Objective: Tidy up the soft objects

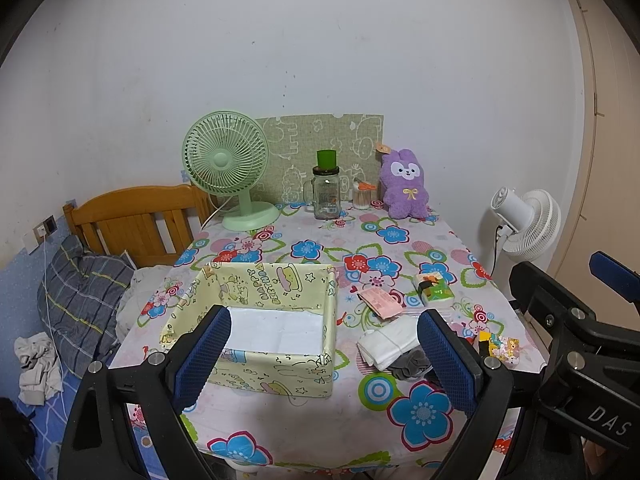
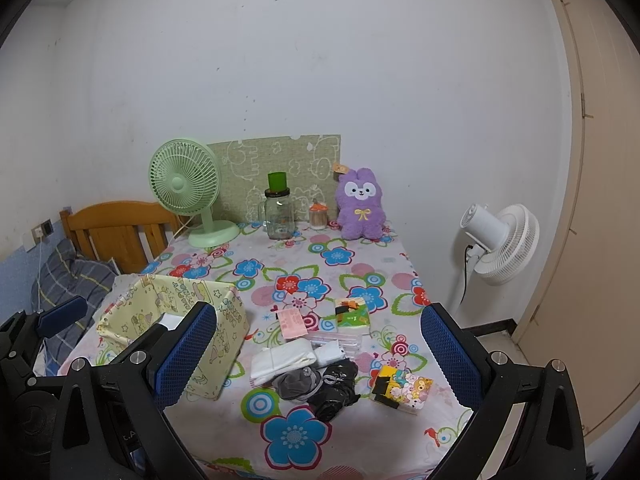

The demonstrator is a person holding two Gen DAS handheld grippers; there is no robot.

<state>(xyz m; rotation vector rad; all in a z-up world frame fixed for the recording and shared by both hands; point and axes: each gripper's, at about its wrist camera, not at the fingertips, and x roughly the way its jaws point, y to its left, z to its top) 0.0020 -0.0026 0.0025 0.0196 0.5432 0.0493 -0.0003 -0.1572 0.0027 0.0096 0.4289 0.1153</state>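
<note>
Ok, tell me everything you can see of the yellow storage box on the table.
The yellow storage box is a soft-looking, open-topped rectangular bin, its pale yellow walls printed with cartoon figures, stars and lettering. Its walls sag slightly and the near left corner droops. The floor inside looks white and nothing shows in it. It stands upright on the floral tablecloth, near the table's left edge, apart from the white folded cloth to its right. Neither gripper touches it.

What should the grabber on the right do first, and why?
Probably lower the right gripper onto the white folded cloth. Both grippers are open and hold nothing, the yellow box looks empty, and the cloth lies nearest the box in the soft pile, with the grey cloth just beside it.
</note>
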